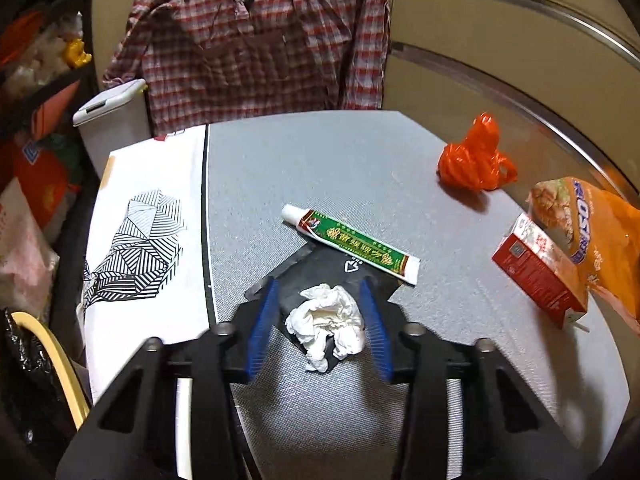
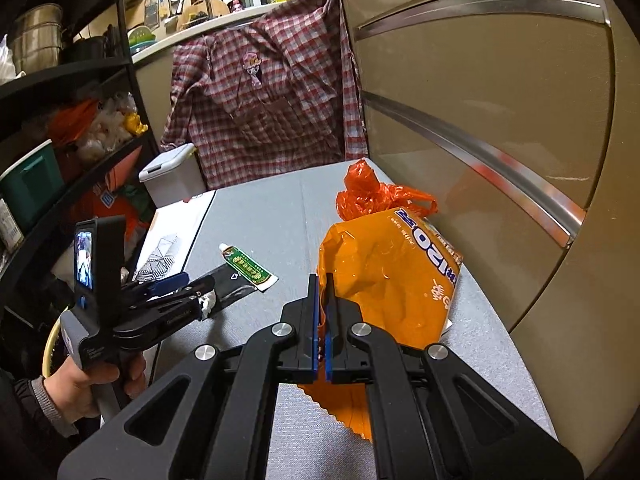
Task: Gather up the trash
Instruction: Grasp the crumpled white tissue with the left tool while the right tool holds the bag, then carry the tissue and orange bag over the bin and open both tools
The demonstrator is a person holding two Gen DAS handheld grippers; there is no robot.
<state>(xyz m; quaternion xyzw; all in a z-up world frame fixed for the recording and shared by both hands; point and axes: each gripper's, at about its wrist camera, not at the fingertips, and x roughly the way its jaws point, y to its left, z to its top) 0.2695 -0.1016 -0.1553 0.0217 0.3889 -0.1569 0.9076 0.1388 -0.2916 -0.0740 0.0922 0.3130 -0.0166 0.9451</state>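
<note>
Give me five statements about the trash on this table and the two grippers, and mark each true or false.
1. The crumpled tissue lies between the left gripper pads. True.
2. The tissue rests on a black wrapper. True.
3. The right gripper stands wide open. False: it is shut on the orange bag.
4. The toothpaste tube stands upright. False: it lies flat.
5. The red carton is inside the bin. False: it lies on the table.
</note>
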